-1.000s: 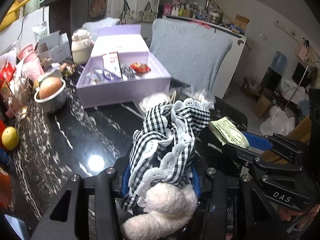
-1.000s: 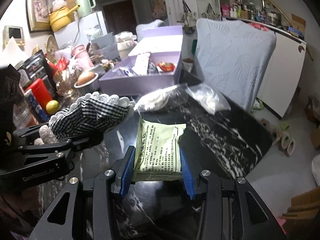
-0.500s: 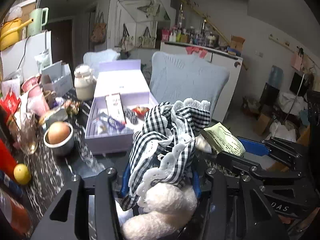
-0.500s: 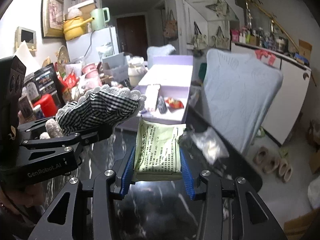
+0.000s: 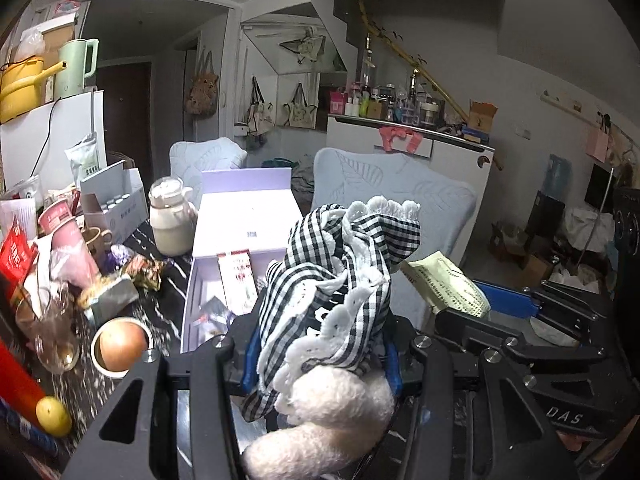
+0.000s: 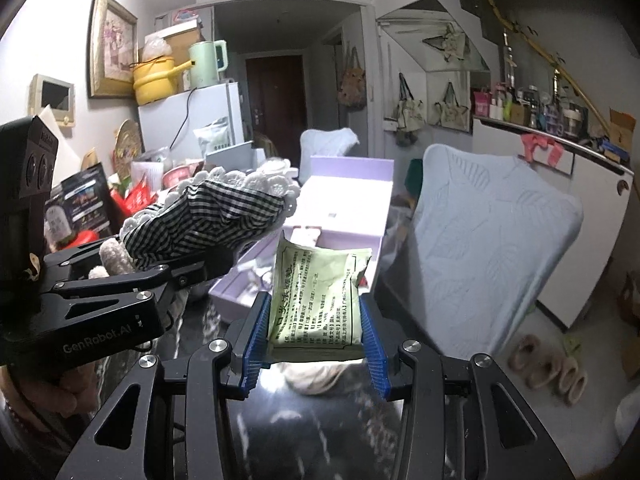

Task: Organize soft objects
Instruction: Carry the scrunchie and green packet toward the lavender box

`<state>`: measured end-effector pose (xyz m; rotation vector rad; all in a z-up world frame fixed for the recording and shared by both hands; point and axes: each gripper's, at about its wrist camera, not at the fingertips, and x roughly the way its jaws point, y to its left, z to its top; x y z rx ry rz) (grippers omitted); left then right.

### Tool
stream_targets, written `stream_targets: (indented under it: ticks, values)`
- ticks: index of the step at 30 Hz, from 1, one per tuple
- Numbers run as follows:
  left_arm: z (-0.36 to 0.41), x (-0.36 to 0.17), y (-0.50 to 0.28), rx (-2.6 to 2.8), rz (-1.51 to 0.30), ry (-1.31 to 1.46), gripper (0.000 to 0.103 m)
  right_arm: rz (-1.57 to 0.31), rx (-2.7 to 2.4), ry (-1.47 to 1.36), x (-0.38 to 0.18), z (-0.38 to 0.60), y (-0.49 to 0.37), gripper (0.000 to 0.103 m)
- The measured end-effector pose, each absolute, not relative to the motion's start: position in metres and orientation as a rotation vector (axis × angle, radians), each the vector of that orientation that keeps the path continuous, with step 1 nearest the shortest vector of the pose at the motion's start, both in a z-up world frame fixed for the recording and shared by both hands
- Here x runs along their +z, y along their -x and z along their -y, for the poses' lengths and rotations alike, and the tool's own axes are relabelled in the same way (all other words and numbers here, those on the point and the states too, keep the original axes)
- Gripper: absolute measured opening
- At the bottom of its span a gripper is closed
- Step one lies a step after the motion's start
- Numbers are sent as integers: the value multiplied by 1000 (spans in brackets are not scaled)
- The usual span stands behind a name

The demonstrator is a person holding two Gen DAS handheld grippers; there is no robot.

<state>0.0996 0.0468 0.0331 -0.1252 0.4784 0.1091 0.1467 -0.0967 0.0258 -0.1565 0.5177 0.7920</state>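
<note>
My left gripper (image 5: 320, 356) is shut on a soft toy in black-and-white checked cloth with white lace trim (image 5: 340, 264) and a fluffy white body (image 5: 332, 412). It shows from the side in the right wrist view (image 6: 208, 216). My right gripper (image 6: 314, 332) is shut on a pale green printed packet (image 6: 316, 300), also seen in the left wrist view (image 5: 448, 288). Both are held up in the air, near the open lilac box (image 5: 240, 248) on the black marble table (image 6: 320, 432).
Left of the box are a white jar (image 5: 170, 220), a bowl with an onion (image 5: 120, 344), a glass (image 5: 52, 332), a lemon (image 5: 54, 416) and snack packs. A light blue chair back (image 6: 488, 248) stands at the table's right edge. Slippers (image 6: 548, 368) lie on the floor.
Both grippers have risen and tilted up with their loads. The table has dropped low in both views and the room now fills them. The grips are unchanged.
</note>
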Motion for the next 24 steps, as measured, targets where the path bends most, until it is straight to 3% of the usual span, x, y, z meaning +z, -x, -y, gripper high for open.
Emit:
stream_targets:
  ticks: [24]
  values:
    - [-143,18,-224,240,-508,144,46,-540,795,161,24,16,-281,43]
